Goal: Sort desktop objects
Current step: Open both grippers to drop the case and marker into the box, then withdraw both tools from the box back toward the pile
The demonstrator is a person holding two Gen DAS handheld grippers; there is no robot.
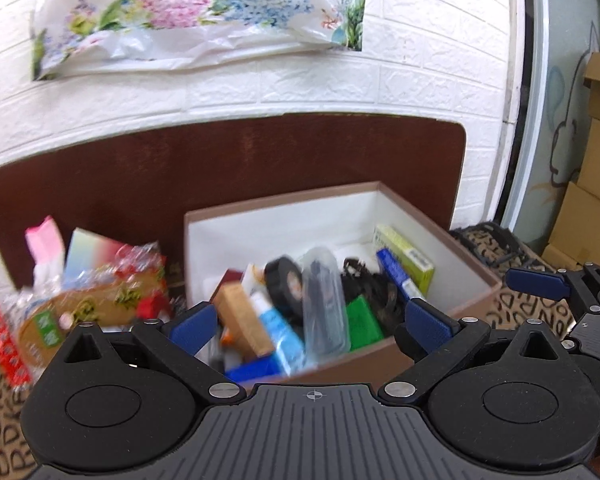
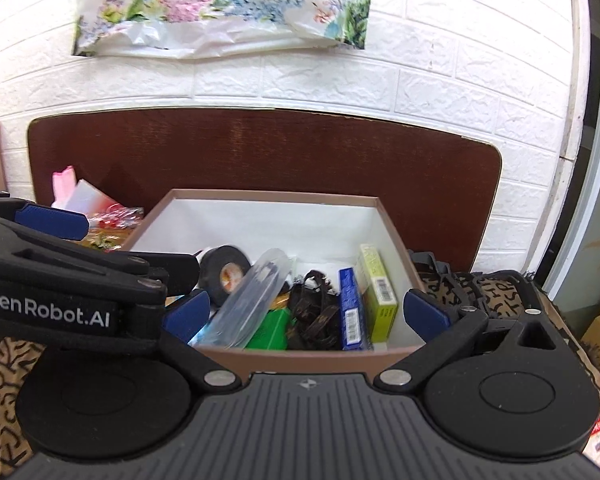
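A brown cardboard box [image 1: 476, 268] with a white inside stands on the patterned cloth. It shows in the right wrist view too [image 2: 392, 220]. In it lie a black tape roll [image 1: 284, 284] [image 2: 224, 272], a clear plastic case [image 1: 324, 304] [image 2: 248, 300], a green block [image 1: 364, 320], a blue box [image 2: 352, 312], a yellow-green box [image 1: 404, 256] [image 2: 378, 296] and black straps [image 2: 316, 312]. My left gripper [image 1: 312, 320] is open and empty over the box's near side. My right gripper [image 2: 304, 316] is open and empty, also above the box's near edge.
Snack packets [image 1: 92, 300] and a pink tissue pack [image 1: 44, 240] lie left of the box. A black folding crate [image 2: 480, 284] sits to the right. A dark wooden board [image 2: 260, 152] stands against the white brick wall. Cardboard cartons [image 1: 596, 184] stack at far right.
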